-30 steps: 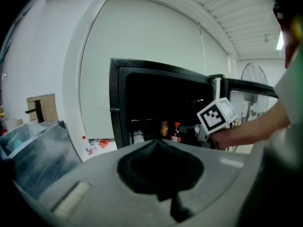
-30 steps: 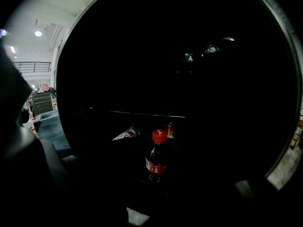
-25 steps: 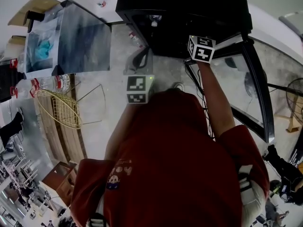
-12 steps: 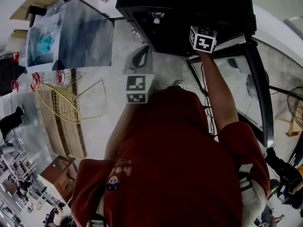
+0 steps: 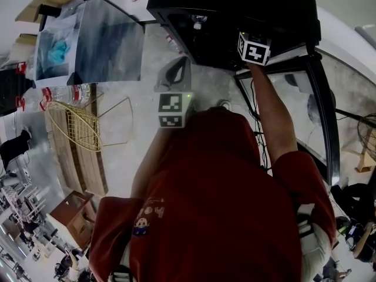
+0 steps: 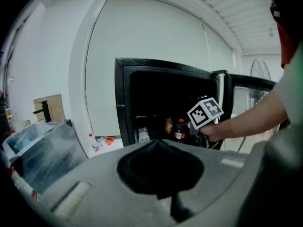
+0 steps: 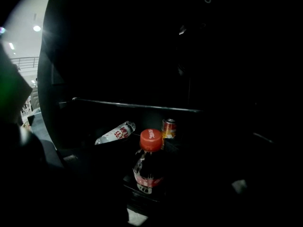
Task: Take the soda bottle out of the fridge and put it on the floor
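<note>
**Soda bottle** [image 7: 150, 164]: dark cola with a red cap [image 7: 151, 139] and a red-and-white label. It is standing upright inside the fridge [image 5: 235, 4], below a shelf rail [image 7: 137, 105], and has not yet been taken out.

**Neighbours:** a clear bottle [image 7: 115, 133] with a white label is lying tilted behind the soda bottle, to its left. A can [image 7: 168, 128] is standing just behind the cap, to the right.

**Fridge:** a black cabinet with a dark interior. Its glass door [image 5: 305, 98] is hanging open on the person's right.

**Right gripper** [image 6: 189, 128]: it is reaching into the fridge opening, and its marker cube [image 5: 254, 49] is showing at the cabinet front. The jaws are standing wide apart and have just been closing a little. The soda bottle is sitting in line with the gap between them. The darkness is hiding whether either pad is touching it.

**Left gripper** [image 6: 158, 143]: it is hovering outside the fridge, over the grey floor [image 5: 135, 151]. The jaws are pressed together with nothing between them.

**Person:** wearing a red shirt [image 5: 217, 204] and facing the open fridge.

**Surroundings:** a yellow wire basket [image 5: 73, 128] is lying on the floor, well to the left.
</note>
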Motion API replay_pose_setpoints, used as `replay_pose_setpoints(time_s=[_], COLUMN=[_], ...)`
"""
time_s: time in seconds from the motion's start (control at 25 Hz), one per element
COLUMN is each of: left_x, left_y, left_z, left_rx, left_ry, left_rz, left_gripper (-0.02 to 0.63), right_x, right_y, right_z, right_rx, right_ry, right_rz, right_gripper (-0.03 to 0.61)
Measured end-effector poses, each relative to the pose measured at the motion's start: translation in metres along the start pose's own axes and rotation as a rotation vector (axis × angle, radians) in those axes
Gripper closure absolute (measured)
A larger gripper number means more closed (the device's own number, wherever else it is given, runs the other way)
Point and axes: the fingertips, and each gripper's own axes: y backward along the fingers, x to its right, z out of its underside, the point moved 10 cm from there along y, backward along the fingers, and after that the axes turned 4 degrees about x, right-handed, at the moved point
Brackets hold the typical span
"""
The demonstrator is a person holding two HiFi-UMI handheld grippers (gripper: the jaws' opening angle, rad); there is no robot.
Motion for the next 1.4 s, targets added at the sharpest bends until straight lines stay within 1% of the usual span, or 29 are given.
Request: replay_pose_setpoints(time_s=[0.08, 0.36, 0.76, 0.96, 1.4], left_x=[0.000, -0.001, -0.002, -0.003, -0.003], left_y=[0.000, 0.001, 0.004, 0.006, 0.010], left_z=[0.000, 0.001, 0.002, 0.001, 0.006], left_rx=[-0.001, 0.000, 0.005, 0.007, 0.003], left_ry=[-0.001, 0.000, 0.003, 0.004, 0.011], left_rz=[0.001, 0.000, 0.004, 0.004, 0.031], left_gripper=[0.612, 0.614, 0.614, 0.614, 0.614], right_x=[0.000, -0.001, -0.010, -0.010, -0.021], right_y=[0.001, 0.001, 0.007, 0.018, 0.058], right_z=[-0.001, -0.002, -0.002, 0.005, 0.018], right_rx=[0.005, 0.000, -0.004, 0.018, 0.013], right_ry=[0.007, 0.021, 0.068, 0.038, 0.018], right_rz=[0.006, 0.008, -0.001, 0.021, 0.004], right_gripper=[0.434, 0.439, 0.442, 0.445, 0.445])
